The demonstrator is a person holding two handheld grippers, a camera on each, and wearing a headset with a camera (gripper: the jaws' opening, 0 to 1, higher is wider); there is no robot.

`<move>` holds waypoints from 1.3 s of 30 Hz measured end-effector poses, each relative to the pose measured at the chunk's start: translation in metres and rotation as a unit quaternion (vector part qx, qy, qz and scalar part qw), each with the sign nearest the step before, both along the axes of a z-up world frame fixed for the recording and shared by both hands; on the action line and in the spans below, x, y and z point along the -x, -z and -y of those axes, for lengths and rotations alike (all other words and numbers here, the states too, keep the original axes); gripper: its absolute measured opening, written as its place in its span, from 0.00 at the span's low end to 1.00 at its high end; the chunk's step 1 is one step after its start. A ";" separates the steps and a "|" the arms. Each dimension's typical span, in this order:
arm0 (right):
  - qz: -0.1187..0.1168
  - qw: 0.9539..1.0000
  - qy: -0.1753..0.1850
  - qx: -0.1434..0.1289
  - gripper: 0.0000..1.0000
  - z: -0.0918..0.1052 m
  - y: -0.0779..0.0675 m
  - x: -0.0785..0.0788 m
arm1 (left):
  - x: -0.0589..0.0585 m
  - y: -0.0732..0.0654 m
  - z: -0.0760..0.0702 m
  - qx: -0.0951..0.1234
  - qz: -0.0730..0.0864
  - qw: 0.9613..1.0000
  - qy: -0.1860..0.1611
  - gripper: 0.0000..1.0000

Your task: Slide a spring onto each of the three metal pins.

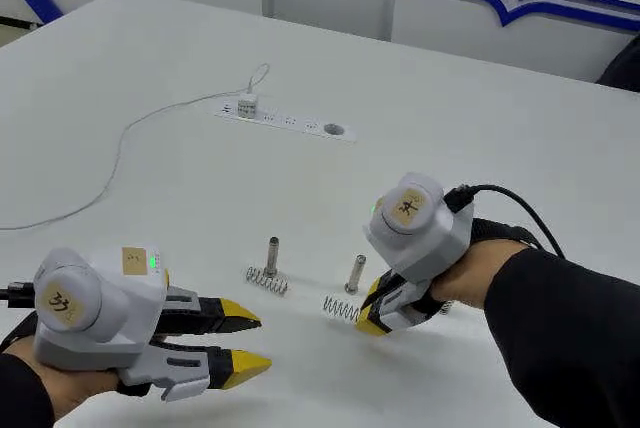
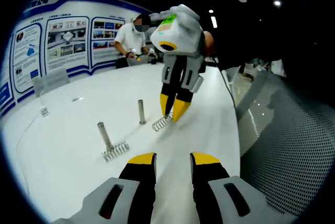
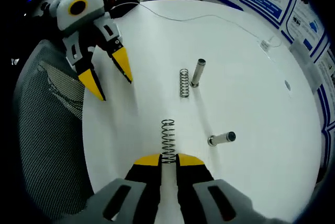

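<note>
Yellow-tipped right tongs [image 3: 167, 159] pinch 1 coiled wire spring [image 3: 167, 139] lying lengthwise ahead, short steel pin [image 3: 222, 138] just beside; left tongs [image 2: 172, 159] gape empty.

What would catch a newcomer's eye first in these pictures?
The yellow-tipped right gripper pinches one end of a coiled wire spring lying on the white table. Just beyond stand two short metal pins, a second spring at the left one's foot. The yellow-tipped left gripper hovers open at front left.

Left tongs [image 1: 258, 340] and right tongs [image 3: 168, 158] are grey, yellow-tipped; spring [image 3: 167, 137] silvery; table [image 1: 150, 68] white.
</note>
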State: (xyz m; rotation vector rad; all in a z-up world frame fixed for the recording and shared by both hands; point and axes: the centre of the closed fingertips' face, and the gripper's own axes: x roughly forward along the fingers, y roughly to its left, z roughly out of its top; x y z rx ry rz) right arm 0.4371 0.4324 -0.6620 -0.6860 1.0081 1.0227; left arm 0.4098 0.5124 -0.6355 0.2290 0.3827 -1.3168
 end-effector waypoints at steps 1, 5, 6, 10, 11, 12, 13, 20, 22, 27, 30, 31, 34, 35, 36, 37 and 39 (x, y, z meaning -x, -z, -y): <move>-0.001 1.000 -0.009 -0.001 0.12 -0.003 -0.002 0.004 | 0.000 -0.001 0.001 0.000 0.001 1.000 0.001 0.27; -0.004 0.999 -0.049 -0.004 0.12 -0.020 -0.008 0.021 | 0.001 -0.002 0.003 0.000 0.002 1.000 0.007 0.27; -0.003 0.998 -0.059 -0.005 0.12 -0.023 -0.009 0.024 | 0.001 -0.001 0.003 0.000 0.002 1.000 0.009 0.27; -0.004 0.997 -0.082 -0.008 0.12 -0.038 -0.012 0.032 | 0.003 -0.001 0.006 -0.001 0.002 1.000 0.016 0.27; -0.005 0.996 -0.089 -0.007 0.12 -0.041 -0.012 0.034 | 0.004 -0.001 0.007 -0.001 0.002 1.000 0.018 0.26; -0.005 0.996 -0.093 -0.006 0.12 -0.043 -0.012 0.035 | 0.004 -0.001 0.007 -0.001 0.002 1.000 0.020 0.26; -0.006 0.995 -0.099 -0.005 0.12 -0.044 -0.012 0.037 | 0.005 -0.001 0.008 -0.001 0.002 1.000 0.021 0.26; -0.005 0.991 -0.130 0.007 0.12 -0.051 -0.010 0.044 | 0.009 0.000 0.011 -0.003 0.003 0.999 0.036 0.23; -0.004 0.991 -0.135 0.007 0.12 -0.052 -0.011 0.045 | 0.011 0.001 0.013 -0.005 0.003 0.999 0.042 0.21; -0.002 0.990 -0.143 0.005 0.12 -0.055 -0.013 0.049 | 0.016 0.004 0.016 -0.010 0.003 0.999 0.053 0.17; -0.001 0.989 -0.146 0.003 0.12 -0.056 -0.015 0.050 | 0.020 0.006 0.017 -0.014 0.005 0.998 0.060 0.13; 0.000 0.989 -0.148 0.003 0.12 -0.055 -0.015 0.050 | 0.021 0.007 0.017 -0.018 0.006 0.998 0.061 0.12; 0.003 0.989 -0.149 0.000 0.12 -0.056 -0.020 0.051 | 0.021 0.007 0.016 -0.019 0.007 0.998 0.061 0.12; 0.004 0.989 -0.149 -0.001 0.12 -0.056 -0.021 0.050 | 0.020 0.007 0.016 -0.019 0.007 0.998 0.061 0.12; 0.007 0.989 -0.150 -0.004 0.12 -0.058 -0.024 0.050 | 0.020 0.007 0.016 -0.020 0.007 0.998 0.060 0.12; 0.008 0.989 -0.150 -0.005 0.12 -0.058 -0.026 0.050 | 0.020 0.007 0.016 -0.020 0.007 0.998 0.060 0.12; 0.013 0.988 -0.152 -0.009 0.12 -0.061 -0.030 0.049 | 0.020 0.007 0.015 -0.022 0.008 0.998 0.059 0.12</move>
